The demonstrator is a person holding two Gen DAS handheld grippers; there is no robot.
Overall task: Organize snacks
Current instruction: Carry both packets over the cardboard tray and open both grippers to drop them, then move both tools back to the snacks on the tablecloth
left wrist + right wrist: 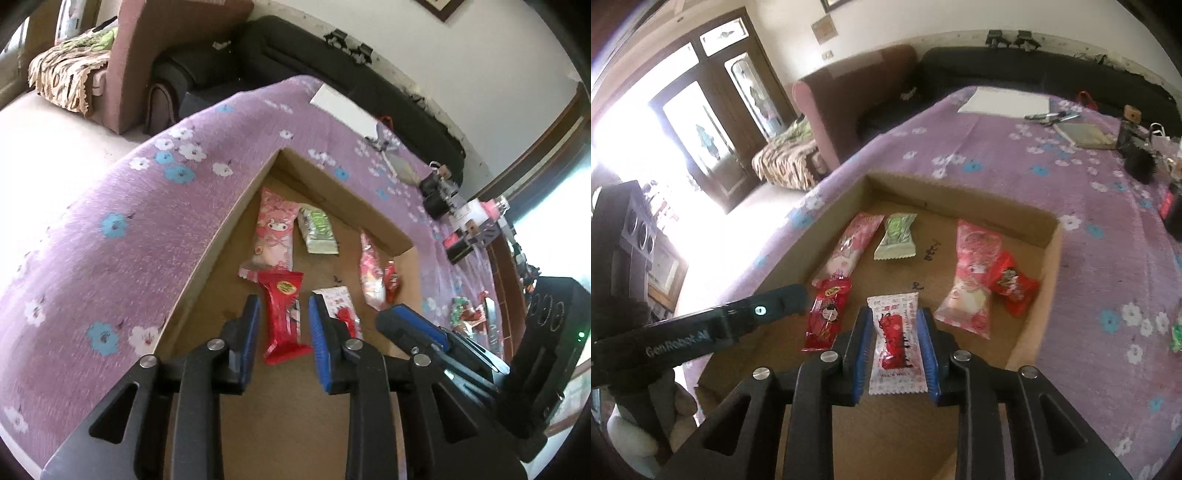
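Note:
A shallow cardboard box on the purple flowered cloth holds several snack packets. My left gripper is open, its blue pads on either side of a red packet lying on the box floor; this packet also shows in the right wrist view. My right gripper is open around a white-and-red packet, also seen beside my left gripper. Further in lie a long pink packet, a green-white packet, a pink-white packet and a small red packet.
Loose snacks lie on the cloth right of the box. A white sheet, pens and a notebook lie at the far end. Dark devices stand at the right. A black sofa and pink armchair are behind.

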